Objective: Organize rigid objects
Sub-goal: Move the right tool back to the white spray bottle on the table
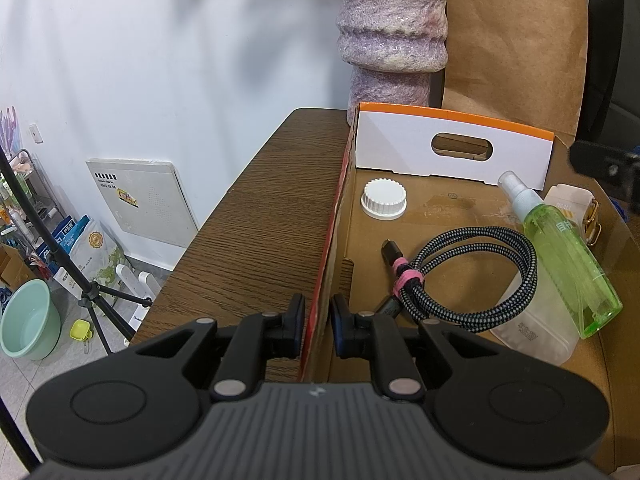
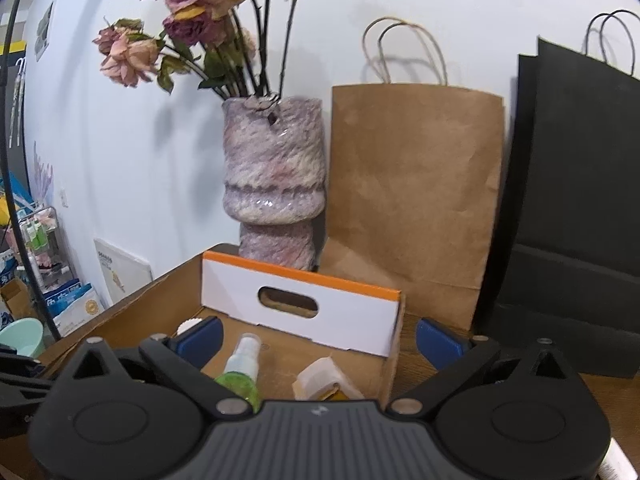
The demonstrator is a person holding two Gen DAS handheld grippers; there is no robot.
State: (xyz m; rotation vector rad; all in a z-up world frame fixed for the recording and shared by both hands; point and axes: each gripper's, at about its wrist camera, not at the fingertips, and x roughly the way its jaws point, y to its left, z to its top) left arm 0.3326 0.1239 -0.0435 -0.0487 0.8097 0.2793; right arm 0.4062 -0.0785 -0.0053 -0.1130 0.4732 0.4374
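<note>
My left gripper point(image 1: 317, 322) pinched on the corrugated cardboard box point(image 1: 326, 248) wall, my right gripper point(image 2: 320, 340) jaws spread wide and empty, green plastic spray bottle point(image 1: 568, 256), braided cable point(image 1: 476, 280), ribbed white cap point(image 1: 384, 200) lying inside, label writing unreadable.

I see open floor in the cardboard box point(image 1: 440, 216) between white cap point(image 1: 383, 199) and coiled cable point(image 1: 472, 276); vase point(image 2: 272, 176) and paper bag point(image 2: 416, 200) block the back
</note>
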